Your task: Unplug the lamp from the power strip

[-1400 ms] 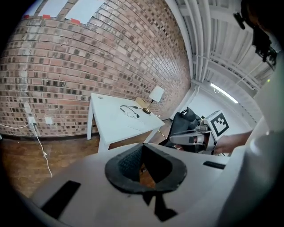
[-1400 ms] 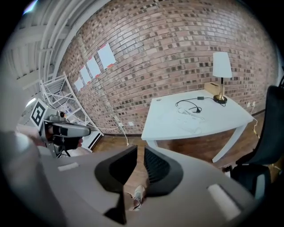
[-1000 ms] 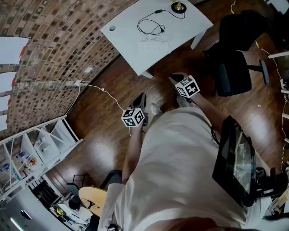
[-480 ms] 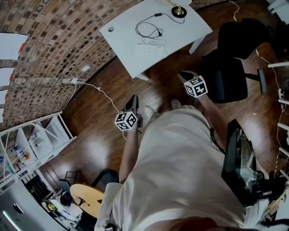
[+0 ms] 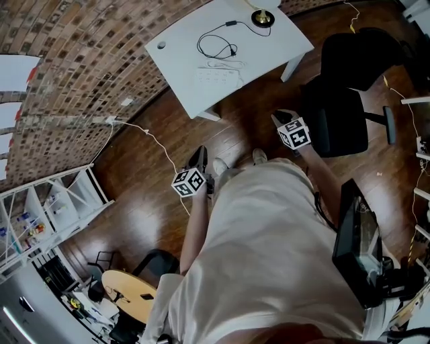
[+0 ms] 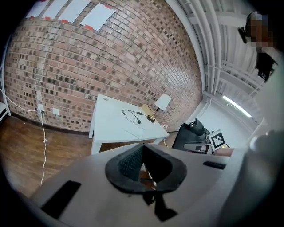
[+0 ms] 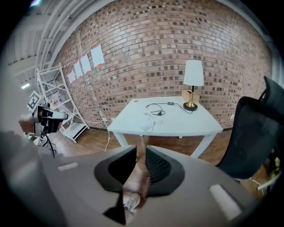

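On the white table (image 5: 191,74) stands the lamp, its brass base (image 5: 262,17) at the far corner. Its black cord (image 5: 213,46) loops toward the white power strip (image 5: 218,75); the plug is too small to make out. Both grippers hang over the wooden floor, well short of the table. My left gripper (image 5: 199,157) is shut and empty (image 6: 143,144). My right gripper (image 5: 282,116) has just been opening; a narrow gap shows between its jaws (image 7: 141,147) with nothing in it. The lamp (image 7: 193,75) and the power strip (image 7: 148,122) lie ahead of it.
A black office chair (image 5: 342,107) stands right of the table, close to my right gripper. A brick wall (image 5: 74,74) runs behind the table, with a white cable (image 5: 151,138) trailing across the floor. White shelving (image 5: 54,201) stands at the left.
My right gripper has moved to the right, nearer the chair. My left gripper has drifted slightly left and lower in the head view. The table sits a little higher in the picture.
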Demonstrator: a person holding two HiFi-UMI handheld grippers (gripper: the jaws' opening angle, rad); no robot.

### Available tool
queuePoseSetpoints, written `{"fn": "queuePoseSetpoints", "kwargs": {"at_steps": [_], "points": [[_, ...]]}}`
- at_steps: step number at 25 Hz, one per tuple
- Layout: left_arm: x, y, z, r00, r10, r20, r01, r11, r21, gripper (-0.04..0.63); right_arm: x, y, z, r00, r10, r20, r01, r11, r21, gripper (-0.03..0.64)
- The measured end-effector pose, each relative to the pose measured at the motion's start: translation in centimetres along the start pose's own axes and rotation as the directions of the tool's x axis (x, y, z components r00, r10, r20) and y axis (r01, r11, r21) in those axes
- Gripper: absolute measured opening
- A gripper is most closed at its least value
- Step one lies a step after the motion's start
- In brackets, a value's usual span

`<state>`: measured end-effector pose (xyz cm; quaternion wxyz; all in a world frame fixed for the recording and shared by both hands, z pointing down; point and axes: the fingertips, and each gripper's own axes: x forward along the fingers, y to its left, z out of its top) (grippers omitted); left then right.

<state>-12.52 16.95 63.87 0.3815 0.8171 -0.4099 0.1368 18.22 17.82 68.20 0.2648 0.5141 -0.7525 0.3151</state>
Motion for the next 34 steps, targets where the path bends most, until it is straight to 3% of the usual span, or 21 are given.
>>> {"fn": "queuePoseSetpoints", "kwargs": {"at_steps": [5, 8, 17, 34], "points": [[1.1, -2.7, -0.9, 0.998, -0.039, -0.042, 0.035, 0.996, -0.077, 0.003, -0.2, -0.7, 0.4, 1.0, 0.015, 0.016, -0.015, 1.0, -0.011, 0.054], [1.4, -3.9, -0.7, 0.998, -0.047, -0.042, 0.045, 0.997, -0.059, 0.002, -0.1, -0.8, 1.0, 1.0, 0.026, 0.018, -0.025, 1.0, -0.016, 0.054], [1.6, -4.7, -1.0, 0.996, -0.036, -0.08, 0.037, 0.999, 0.004, 0.003, 0.2, 0.6, 1.8, 1.0, 0.006, -0.021, -0.009, 0.985, -0.175, -0.005], [2.8, -6.5, -3.2, 0.988, -0.027, -0.153, 0.039, 0.996, 0.077, 0.003, -0.7, 0.1, -0.8, 0.999, 0.009, -0.041, -0.015, 0.987, -0.158, -0.005]]}}
